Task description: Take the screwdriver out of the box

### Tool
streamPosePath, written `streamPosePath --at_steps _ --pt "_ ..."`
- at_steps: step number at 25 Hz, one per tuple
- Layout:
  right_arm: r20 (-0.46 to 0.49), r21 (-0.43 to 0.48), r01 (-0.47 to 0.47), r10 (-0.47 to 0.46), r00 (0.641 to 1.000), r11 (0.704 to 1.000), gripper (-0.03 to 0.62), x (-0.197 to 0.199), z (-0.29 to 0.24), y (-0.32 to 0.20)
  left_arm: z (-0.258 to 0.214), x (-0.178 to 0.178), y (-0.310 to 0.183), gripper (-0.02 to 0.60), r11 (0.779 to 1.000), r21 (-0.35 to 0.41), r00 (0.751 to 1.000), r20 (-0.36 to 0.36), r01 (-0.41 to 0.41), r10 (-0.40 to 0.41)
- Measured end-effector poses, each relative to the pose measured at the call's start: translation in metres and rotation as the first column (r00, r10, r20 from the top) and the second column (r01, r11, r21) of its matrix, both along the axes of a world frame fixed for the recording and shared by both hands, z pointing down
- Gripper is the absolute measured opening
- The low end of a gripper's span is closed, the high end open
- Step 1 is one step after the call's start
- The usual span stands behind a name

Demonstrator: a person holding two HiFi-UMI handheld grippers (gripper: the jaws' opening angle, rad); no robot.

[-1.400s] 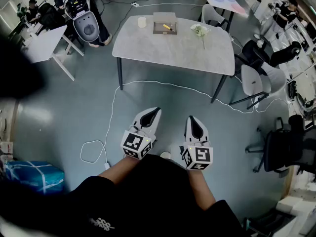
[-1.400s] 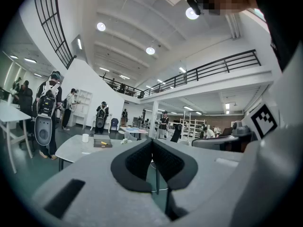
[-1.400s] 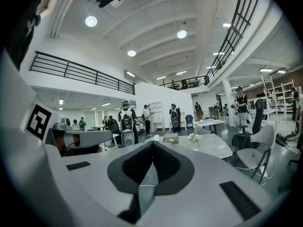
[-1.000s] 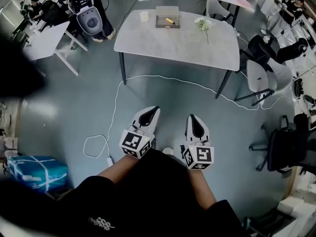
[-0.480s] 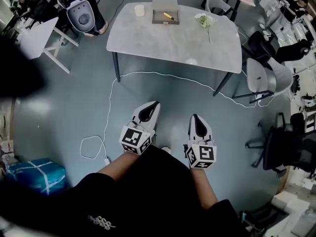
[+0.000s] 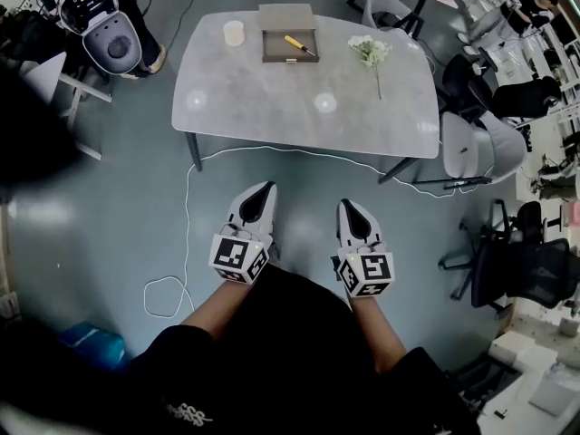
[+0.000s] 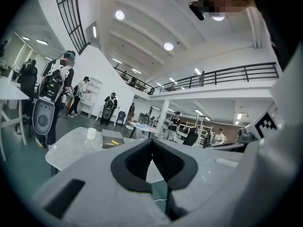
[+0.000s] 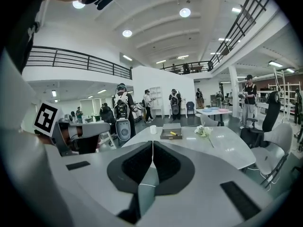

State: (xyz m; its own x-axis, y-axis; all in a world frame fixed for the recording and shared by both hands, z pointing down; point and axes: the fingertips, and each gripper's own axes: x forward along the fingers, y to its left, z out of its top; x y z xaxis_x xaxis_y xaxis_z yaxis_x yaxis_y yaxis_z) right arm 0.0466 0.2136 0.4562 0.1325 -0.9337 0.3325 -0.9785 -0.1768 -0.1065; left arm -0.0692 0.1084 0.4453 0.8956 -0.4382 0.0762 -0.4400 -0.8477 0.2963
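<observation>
A grey open box (image 6: 288,34) stands at the far side of the grey table (image 6: 272,98). In it lies a screwdriver (image 6: 297,45) with a yellow handle. The box (image 8: 171,134) and the screwdriver (image 8: 173,134) show small and far off in the right gripper view, and the box (image 7: 112,139) also in the left gripper view. My left gripper (image 6: 266,187) and right gripper (image 6: 348,204) are held side by side over the floor, short of the table's near edge. Both point at the table, shut and holding nothing.
A white cup (image 6: 234,33) stands left of the box and a white flower (image 6: 372,54) lies to its right. Grey chairs (image 6: 471,148) stand at the table's right end. A white cable (image 6: 186,234) trails over the floor. A robot (image 6: 104,25) stands at the far left.
Both grippers have moved forward together towards the table, which now lies nearer and larger in the head view. Their jaws have stayed shut.
</observation>
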Motion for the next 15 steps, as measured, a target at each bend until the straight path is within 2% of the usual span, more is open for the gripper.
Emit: streamPosePath --at_steps 7,15 --pt "0.016 0.046 -0.001 0.000 1.000 0.999 0.014 0.002 -0.020 -0.096 -0.008 0.001 -0.095 0.015 1.000 0.020 1.000 0.009 -0.013 0.013" --pt "0.006 0.020 -0.050 0.050 0.999 0.999 0.014 0.020 -0.021 -0.130 -0.011 0.013 -0.121 0.015 0.998 0.009 0.998 0.020 -0.057 0.057"
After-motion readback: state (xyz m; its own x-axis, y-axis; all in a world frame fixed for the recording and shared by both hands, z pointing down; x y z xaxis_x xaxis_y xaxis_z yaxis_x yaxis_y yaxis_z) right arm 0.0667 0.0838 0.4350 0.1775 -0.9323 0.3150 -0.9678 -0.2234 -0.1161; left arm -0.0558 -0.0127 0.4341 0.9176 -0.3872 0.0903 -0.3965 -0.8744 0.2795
